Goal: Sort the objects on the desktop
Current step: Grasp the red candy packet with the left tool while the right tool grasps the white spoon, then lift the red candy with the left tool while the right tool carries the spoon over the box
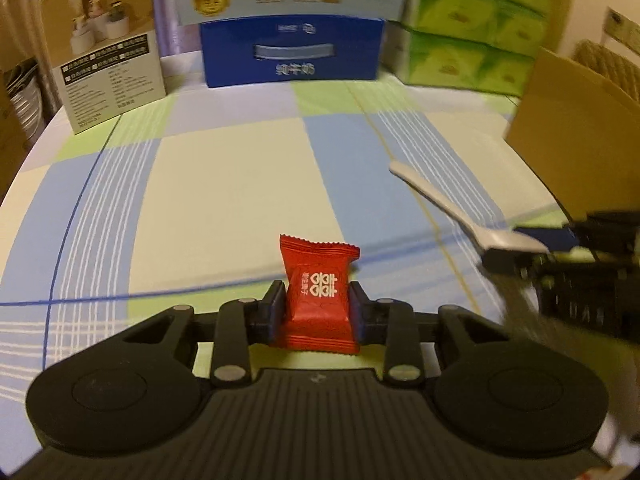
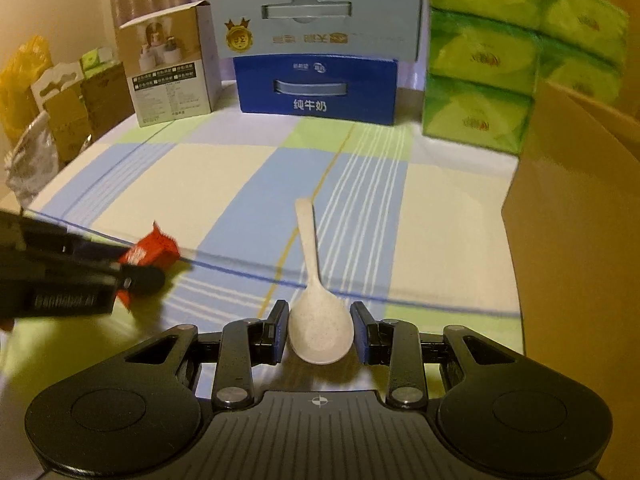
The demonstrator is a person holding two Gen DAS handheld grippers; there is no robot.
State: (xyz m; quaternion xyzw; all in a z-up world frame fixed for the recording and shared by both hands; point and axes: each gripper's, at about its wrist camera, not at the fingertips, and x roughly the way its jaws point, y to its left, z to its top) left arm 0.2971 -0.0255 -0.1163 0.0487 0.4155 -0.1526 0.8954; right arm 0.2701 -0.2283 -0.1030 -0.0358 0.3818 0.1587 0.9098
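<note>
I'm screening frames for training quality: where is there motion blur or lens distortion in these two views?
Left wrist view: the right gripper is smeared at the edge, while the red candy is sharp; fisheye bends the tablecloth lines. Right wrist view: the left gripper is blurred, the spoon crisp.

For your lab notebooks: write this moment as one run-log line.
left claw: shut on sweet | right claw: around spoon, grip unclear | box: right

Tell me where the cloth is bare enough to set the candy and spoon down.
Bare: the checked cloth between the candy, the spoon and the blue milk box. Crowded: the back row of boxes and green tissue packs, and the cardboard box at right.
</note>
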